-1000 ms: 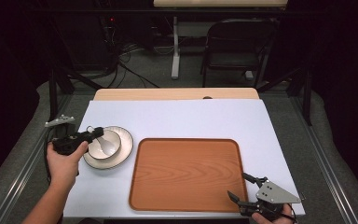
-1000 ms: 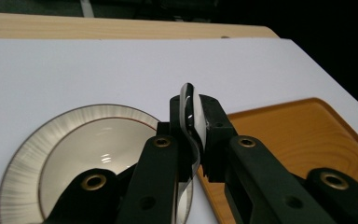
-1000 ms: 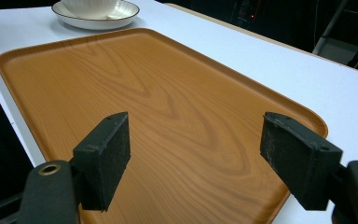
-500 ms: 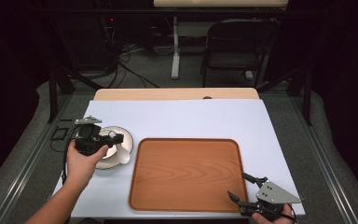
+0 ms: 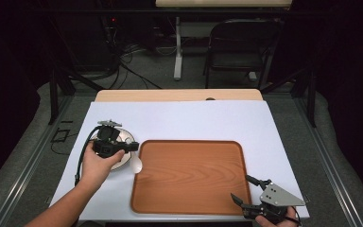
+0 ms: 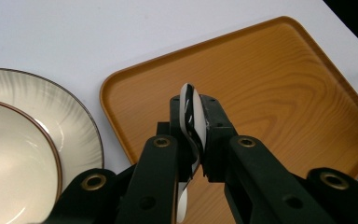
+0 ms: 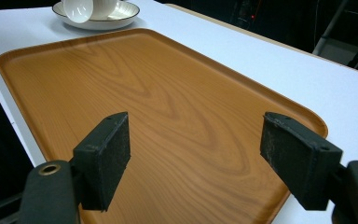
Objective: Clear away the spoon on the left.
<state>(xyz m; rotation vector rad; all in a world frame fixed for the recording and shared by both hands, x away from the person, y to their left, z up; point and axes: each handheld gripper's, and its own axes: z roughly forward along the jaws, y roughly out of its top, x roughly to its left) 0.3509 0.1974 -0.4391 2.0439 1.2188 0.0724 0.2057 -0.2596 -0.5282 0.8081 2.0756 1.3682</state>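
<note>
My left gripper [image 5: 133, 148] is shut on a white spoon [image 5: 136, 164], whose bowl hangs just over the left rim of the wooden tray [image 5: 189, 175]. In the left gripper view the spoon's handle [image 6: 190, 109] is pinched edge-on between the jaws [image 6: 193, 116], above the tray's corner [image 6: 270, 84]. A cream bowl [image 6: 14, 158] sits on a grey-rimmed plate [image 6: 77, 121] just left of the tray. My right gripper [image 5: 240, 186] rests open at the tray's front right corner, its jaws [image 7: 200, 156] wide apart over bare wood [image 7: 144, 102].
The white table [image 5: 179, 123] runs beyond the tray on all sides. From the right gripper view, the plate [image 7: 121, 16] and bowl [image 7: 105, 5] stand past the tray's far end, with the spoon [image 7: 78, 9] in front. A chair [image 5: 238, 47] stands behind the table.
My left hand has carried the spoon to the right, from over the plate and bowl to the tray's left edge. The right gripper has not moved.
</note>
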